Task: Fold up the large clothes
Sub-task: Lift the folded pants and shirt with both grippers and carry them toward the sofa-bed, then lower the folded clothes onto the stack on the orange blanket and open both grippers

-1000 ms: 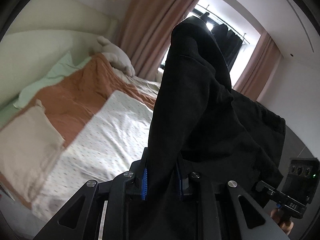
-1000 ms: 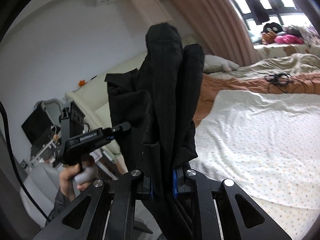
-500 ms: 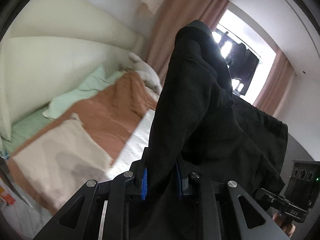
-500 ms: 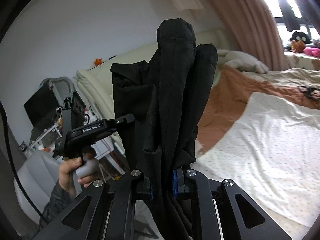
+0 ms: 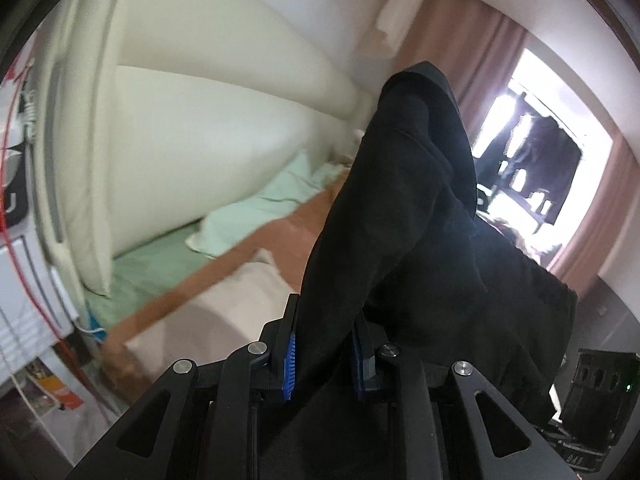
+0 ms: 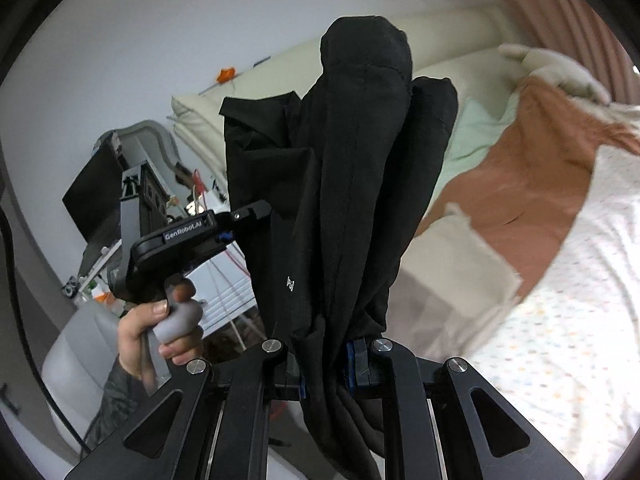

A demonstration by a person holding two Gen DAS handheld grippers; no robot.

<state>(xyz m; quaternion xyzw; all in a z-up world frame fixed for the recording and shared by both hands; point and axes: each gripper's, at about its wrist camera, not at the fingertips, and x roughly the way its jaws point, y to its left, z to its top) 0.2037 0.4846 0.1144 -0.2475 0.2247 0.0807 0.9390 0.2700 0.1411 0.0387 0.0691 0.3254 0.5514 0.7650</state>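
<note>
A black garment [image 5: 400, 216] is pinched between the blue pads of the left gripper [image 5: 324, 354], and a bunched fold of the same garment [image 6: 352, 184] is clamped by the right gripper [image 6: 326, 364], so the cloth is held up in the air by both. Beyond it, a bed [image 6: 560, 320] with a dotted white sheet, an orange blanket [image 6: 520, 184] and a pale green pillow [image 5: 256, 208] is seen, somewhat blurred. The left gripper's handle is grasped by a hand [image 6: 160, 336] at the edge of the right wrist view.

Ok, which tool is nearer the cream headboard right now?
Left. The left tool is close to the cream headboard, which fills its view; the right tool is farther off, with the left tool between it and the headboard. Both clamp the black garment.
</note>
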